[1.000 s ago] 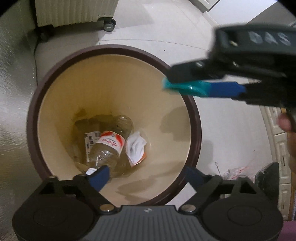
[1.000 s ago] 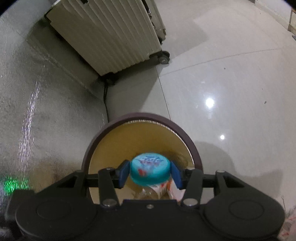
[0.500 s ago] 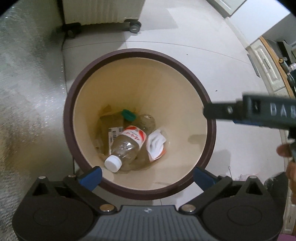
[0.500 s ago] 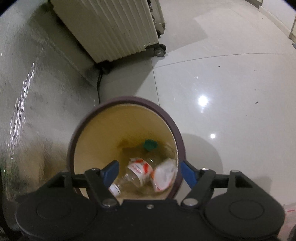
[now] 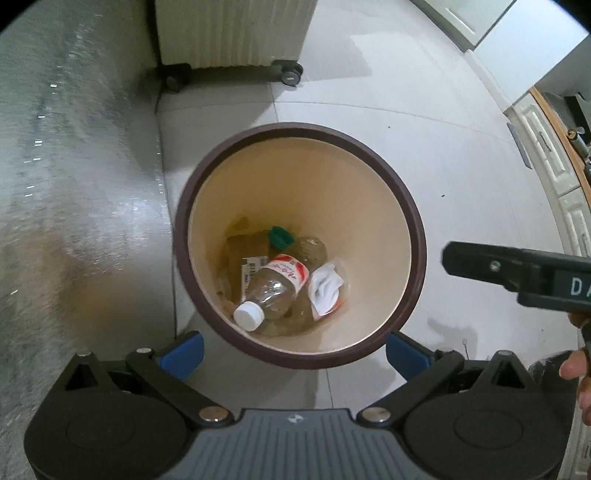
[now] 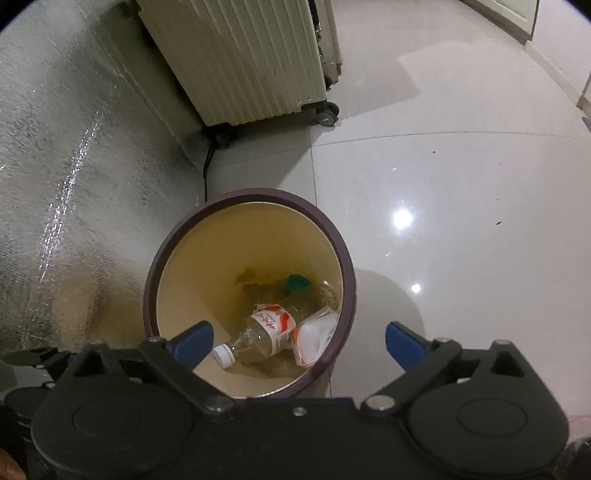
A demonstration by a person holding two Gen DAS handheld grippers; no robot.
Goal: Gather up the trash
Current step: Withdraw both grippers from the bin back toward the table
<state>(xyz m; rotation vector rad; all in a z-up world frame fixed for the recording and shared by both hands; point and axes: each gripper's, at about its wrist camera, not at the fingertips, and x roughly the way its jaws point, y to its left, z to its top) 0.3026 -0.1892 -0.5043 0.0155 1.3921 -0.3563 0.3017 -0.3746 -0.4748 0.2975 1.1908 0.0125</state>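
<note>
A round trash bin [image 5: 415, 236] with a dark brown rim and cream inside stands on the floor; it also shows in the right wrist view [image 6: 149, 291]. Inside lie a clear plastic bottle [image 5: 275, 286] with a red-white label and white cap, a teal lid [image 5: 280, 237], a white and orange wrapper [image 5: 325, 291] and a barcoded pack. The same bottle [image 6: 266, 332], lid [image 6: 296, 282] and wrapper [image 6: 316, 338] show in the right wrist view. My left gripper [image 5: 295, 349] is open and empty above the bin's near rim. My right gripper [image 6: 299, 338] is open and empty above the bin.
A ribbed cream suitcase [image 6: 251, 62] on wheels stands behind the bin, also seen in the left wrist view [image 5: 229, 33]. A silvery foil-covered surface [image 5: 66, 184] lies left. Glossy tiled floor [image 6: 461, 221] spreads to the right. White cabinets [image 5: 546, 162] stand far right.
My right gripper opened and let the teal lid drop into the bin. Both grippers have pulled back and up from the bin, so it looks smaller.
</note>
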